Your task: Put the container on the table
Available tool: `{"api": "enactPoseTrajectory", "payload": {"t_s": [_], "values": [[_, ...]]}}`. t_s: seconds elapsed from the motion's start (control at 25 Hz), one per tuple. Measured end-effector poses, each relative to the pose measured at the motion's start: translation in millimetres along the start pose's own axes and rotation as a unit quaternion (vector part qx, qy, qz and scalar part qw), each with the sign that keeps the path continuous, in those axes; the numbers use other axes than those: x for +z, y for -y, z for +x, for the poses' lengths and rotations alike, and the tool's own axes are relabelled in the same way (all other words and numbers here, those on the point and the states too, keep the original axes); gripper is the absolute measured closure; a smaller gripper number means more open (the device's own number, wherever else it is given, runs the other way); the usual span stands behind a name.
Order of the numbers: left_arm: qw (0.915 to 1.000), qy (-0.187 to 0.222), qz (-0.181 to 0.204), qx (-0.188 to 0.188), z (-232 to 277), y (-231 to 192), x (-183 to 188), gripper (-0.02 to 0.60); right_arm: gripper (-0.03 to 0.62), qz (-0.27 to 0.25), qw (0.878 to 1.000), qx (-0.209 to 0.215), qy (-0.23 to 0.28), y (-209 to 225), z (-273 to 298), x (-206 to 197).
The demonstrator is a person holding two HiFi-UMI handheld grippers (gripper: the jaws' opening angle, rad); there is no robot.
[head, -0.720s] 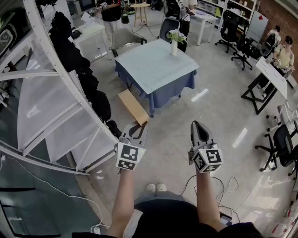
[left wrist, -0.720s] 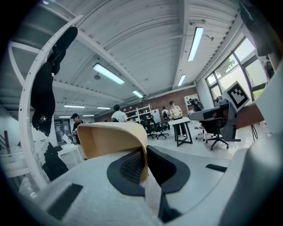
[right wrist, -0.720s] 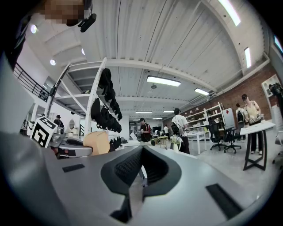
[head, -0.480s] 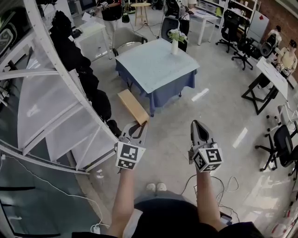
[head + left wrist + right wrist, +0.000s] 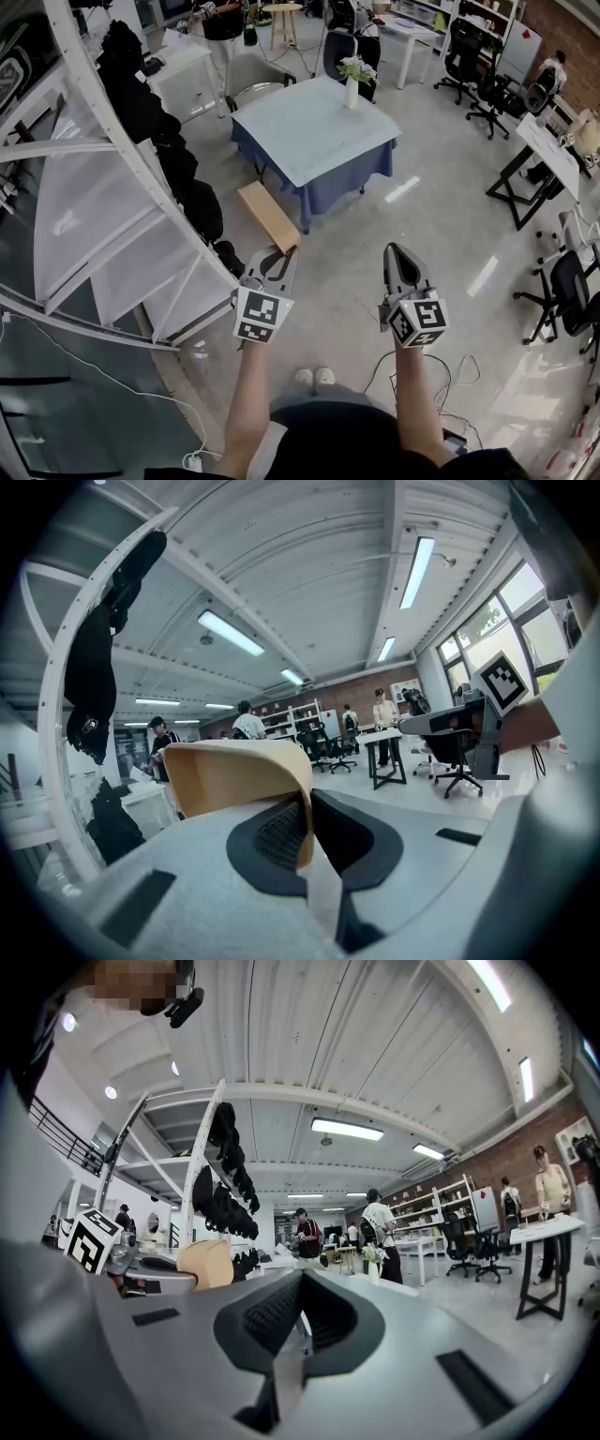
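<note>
In the head view, the left gripper (image 5: 277,255) holds a tan container (image 5: 269,216) by its near end. It hangs in the air above the floor, to the near left of the blue-draped bench (image 5: 309,141) and well apart from it. A vase of flowers (image 5: 351,89) stands at the bench's far edge. The right gripper (image 5: 399,251) is held level with the left one, off to its right.

In the left gripper view, the fingers (image 5: 272,832) are clamped on the container's thin wall, and its body rises to their left.

In the right gripper view, the fingers (image 5: 272,1314) are pressed together with nothing between them. The container shows at the left, and the vase stands far ahead.
</note>
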State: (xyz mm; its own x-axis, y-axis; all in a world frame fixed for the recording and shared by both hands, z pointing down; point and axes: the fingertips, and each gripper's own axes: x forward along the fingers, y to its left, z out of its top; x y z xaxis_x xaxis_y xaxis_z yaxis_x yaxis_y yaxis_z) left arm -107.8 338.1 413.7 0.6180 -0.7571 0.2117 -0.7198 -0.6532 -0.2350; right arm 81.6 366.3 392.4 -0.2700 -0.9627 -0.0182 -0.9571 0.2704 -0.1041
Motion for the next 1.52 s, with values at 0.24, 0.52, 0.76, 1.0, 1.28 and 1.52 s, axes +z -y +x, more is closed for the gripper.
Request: {"api": "enactPoseTrajectory", "payload": {"t_s": [0.24,0.52,0.76,1.0,1.28,1.52], "values": [[1.0,-0.003,-0.005,-0.003,1.9,-1.8,-4.5,0.563,0.595,0.015,1.0,-0.005,0.007,3.1,0.7,-1.2],[0.9998,-0.005,-0.015,-0.008,6.2,-15.2,-13.4,0.563,0.595,0.019,1.0,-0.008,-0.004,-1.4,17.2,-11.6],[0.9996,-0.002,-0.023,-0.017,12.2,-31.2,-25.0,0.563,0.595,0.02,1.0,-0.014,-0.008,-8.7,35.8,-21.3],[0.9995,0.0,-0.025,-0.019,22.2,-45.4,-30.6,0.563,0.595,0.013,1.0,-0.018,-0.005,-9.2,44.9,-22.8],[0.9994,0.011,-0.022,-0.026,49.9,-54.5,-24.9,0.563,0.595,0.012,1.0,-0.027,0.004,10.0,59.6,-21.3],[0.9995,0.02,-0.02,-0.013,91.5,-82.4,-17.6,0.563,0.595,0.015,1.0,-0.007,0.016,33.0,106.9,-22.1]]}}
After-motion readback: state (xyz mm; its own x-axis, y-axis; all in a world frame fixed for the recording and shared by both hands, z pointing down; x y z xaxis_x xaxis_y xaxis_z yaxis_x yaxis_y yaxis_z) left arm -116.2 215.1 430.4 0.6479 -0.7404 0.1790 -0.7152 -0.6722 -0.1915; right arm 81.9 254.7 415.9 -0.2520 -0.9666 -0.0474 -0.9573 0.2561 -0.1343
